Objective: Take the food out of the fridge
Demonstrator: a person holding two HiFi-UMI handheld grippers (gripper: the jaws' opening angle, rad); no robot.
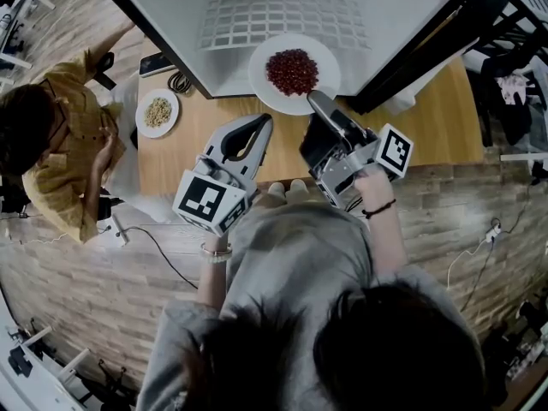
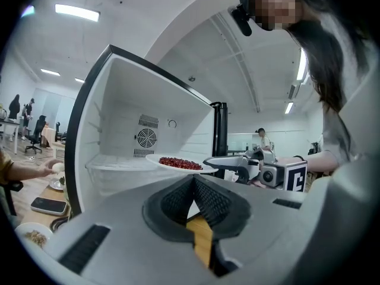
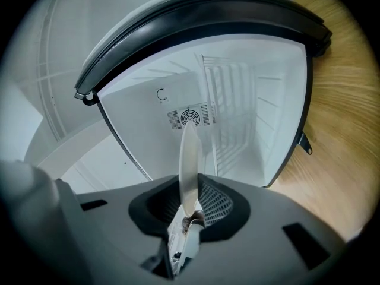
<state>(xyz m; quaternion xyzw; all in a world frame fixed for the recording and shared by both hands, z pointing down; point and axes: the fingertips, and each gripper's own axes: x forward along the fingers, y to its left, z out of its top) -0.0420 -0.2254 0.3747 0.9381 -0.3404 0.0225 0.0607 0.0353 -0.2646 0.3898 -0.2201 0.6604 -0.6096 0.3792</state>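
Looking down in the head view, we count two grippers, two plates and one open fridge point(image 1: 394, 7). The right gripper point(image 1: 317, 101) is clamped on the near rim of a white plate point(image 1: 261, 80) heaped with red food point(image 1: 293, 71); the plate sits at the fridge's mouth, over its front edge. The left gripper point(image 1: 262, 125) hovers just beside it, jaws together and holding nothing. A second, smaller plate point(image 1: 157, 112) of pale food lies on the wooden table point(image 1: 428, 118) to the left, near one dark phone point(image 1: 157, 62) and one coiled cable point(image 1: 180, 82). One other person point(image 1: 60, 144) sits at that end, and plank flooring point(image 1: 86, 272) surrounds the table.

In the left gripper view, we see that gripper's jaw tips meeting with nothing between them. Beyond them the red-food plate is level with the fridge's shelf point(image 2: 113, 165), and one round fan grille point(image 2: 146, 138) marks the back wall. Strip lights point(image 2: 77, 12) cross the ceiling of an open office, with several people far off.

In the right gripper view, we see the plate edge-on, pinched between the two jaws, against the white fridge interior.
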